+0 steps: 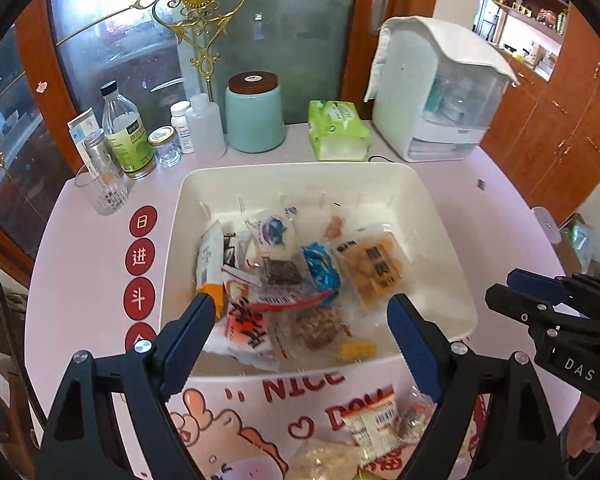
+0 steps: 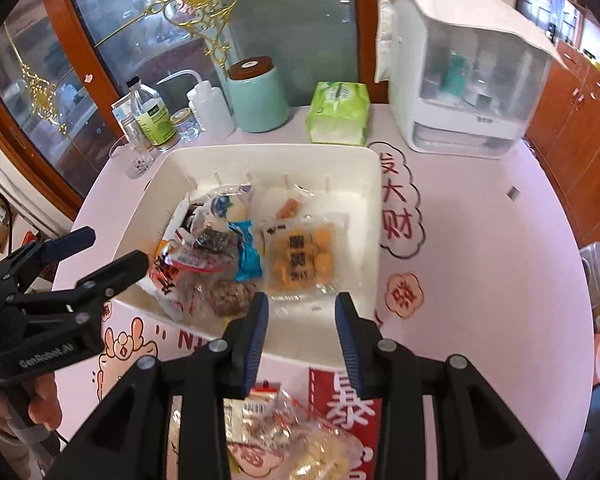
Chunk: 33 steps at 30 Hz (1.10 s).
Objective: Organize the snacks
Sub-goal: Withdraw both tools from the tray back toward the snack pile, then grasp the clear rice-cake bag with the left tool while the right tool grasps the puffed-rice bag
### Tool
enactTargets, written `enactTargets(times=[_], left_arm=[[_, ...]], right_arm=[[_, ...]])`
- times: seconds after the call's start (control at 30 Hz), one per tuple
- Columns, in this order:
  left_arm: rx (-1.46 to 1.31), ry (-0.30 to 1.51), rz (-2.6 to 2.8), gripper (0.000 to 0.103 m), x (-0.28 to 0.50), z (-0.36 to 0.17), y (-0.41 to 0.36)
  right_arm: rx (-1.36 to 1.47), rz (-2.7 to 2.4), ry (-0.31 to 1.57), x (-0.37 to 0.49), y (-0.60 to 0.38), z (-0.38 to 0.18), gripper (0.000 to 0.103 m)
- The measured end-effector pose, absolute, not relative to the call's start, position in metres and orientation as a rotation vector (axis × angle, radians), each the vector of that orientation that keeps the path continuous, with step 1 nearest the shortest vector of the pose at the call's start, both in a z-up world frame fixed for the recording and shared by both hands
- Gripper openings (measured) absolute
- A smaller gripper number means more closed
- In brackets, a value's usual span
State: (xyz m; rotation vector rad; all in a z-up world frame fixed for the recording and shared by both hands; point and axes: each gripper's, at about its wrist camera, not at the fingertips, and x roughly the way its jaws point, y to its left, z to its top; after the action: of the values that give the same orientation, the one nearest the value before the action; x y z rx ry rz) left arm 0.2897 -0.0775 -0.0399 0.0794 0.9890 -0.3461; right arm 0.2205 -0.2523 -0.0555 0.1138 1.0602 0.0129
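A white bin [image 1: 300,172] [image 2: 268,150] on the pink printed table holds several wrapped snacks: a clear packet of yellow pastries [image 1: 374,272] [image 2: 300,260], a blue wrapper [image 1: 320,268] [image 2: 246,256] and a red-and-white packet [image 1: 248,324] [image 2: 168,276]. More loose snack packets [image 1: 376,424] [image 2: 268,420] lie on the table in front of the bin. My left gripper [image 1: 304,312] hangs wide open over the bin's near half, holding nothing. My right gripper [image 2: 302,312] hovers over the bin's near rim, jaws a little apart with nothing between them. Each gripper shows at the edge of the other's view.
Along the table's back stand a teal jar [image 1: 254,116], a green tissue pack [image 1: 336,128], a white covered appliance [image 1: 440,96], several bottles [image 1: 124,132] and a glass tumbler [image 1: 108,196]. Glass cabinet doors rise behind. A hand shows at the lower left in the right wrist view.
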Motion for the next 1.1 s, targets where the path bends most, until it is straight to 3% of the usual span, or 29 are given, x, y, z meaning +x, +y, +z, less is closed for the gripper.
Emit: enactTargets(times=[0.5, 0.9, 1.1], left_arm=[[0.111, 0.954, -0.393, 0.087, 0.205, -0.048, -0.065], [0.179, 1.153, -0.366, 0.087, 0.158, -0.155, -0.066], [0.190, 1.195, -0.356, 0.087, 0.158, -0.178, -0.065]], right_arm=[[0.206, -0.029, 1.067, 0.121, -0.262, -0.070, 0.035], [0.336, -0.112, 1.211, 0.077, -0.264, -0.168, 0.037], [0.415, -0.128, 1.216, 0.074, -0.260, -0.187, 0.055]])
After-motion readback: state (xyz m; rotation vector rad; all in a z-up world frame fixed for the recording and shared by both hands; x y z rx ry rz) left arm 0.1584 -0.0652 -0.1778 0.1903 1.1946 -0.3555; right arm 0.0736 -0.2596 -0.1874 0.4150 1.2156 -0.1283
